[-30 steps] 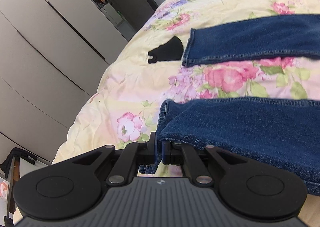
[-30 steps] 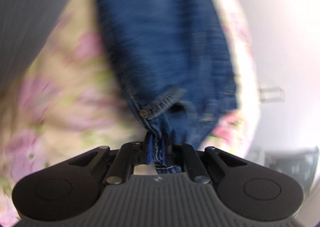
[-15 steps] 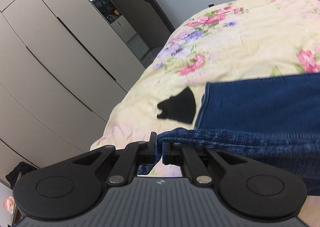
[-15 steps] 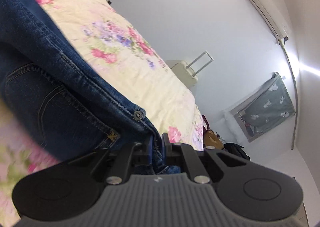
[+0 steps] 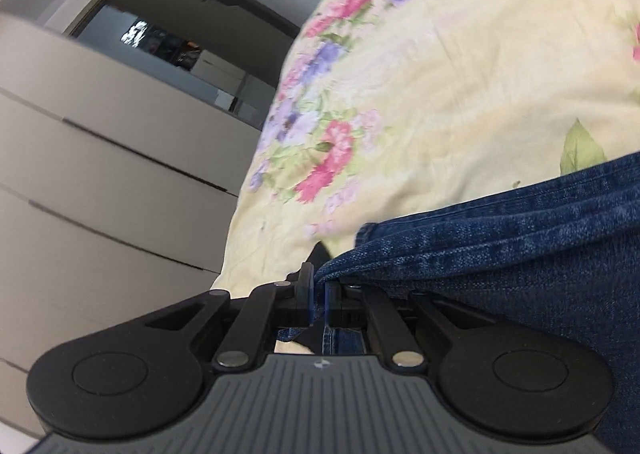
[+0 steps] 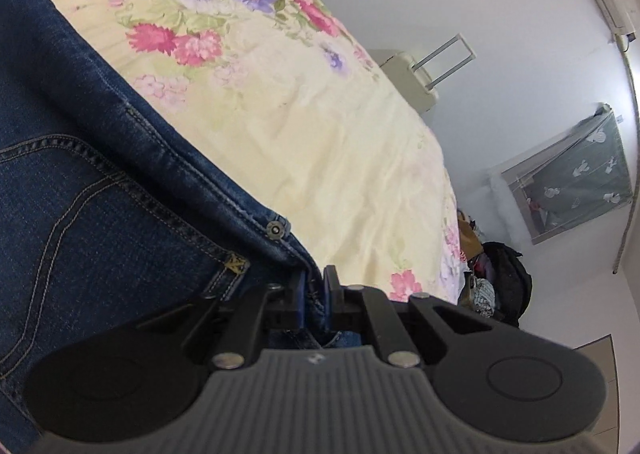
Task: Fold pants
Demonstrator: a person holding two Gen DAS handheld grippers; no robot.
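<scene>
Both tongs, left (image 5: 318, 304) and right (image 6: 312, 300), clamped tight on jeans (image 6: 80, 193) above bed (image 6: 320, 125), probably for laying one leg over the other.

Both wrist views look forward over their jaws, low and close (sharing the floral bedspread (image 5: 460, 93)).
</scene>
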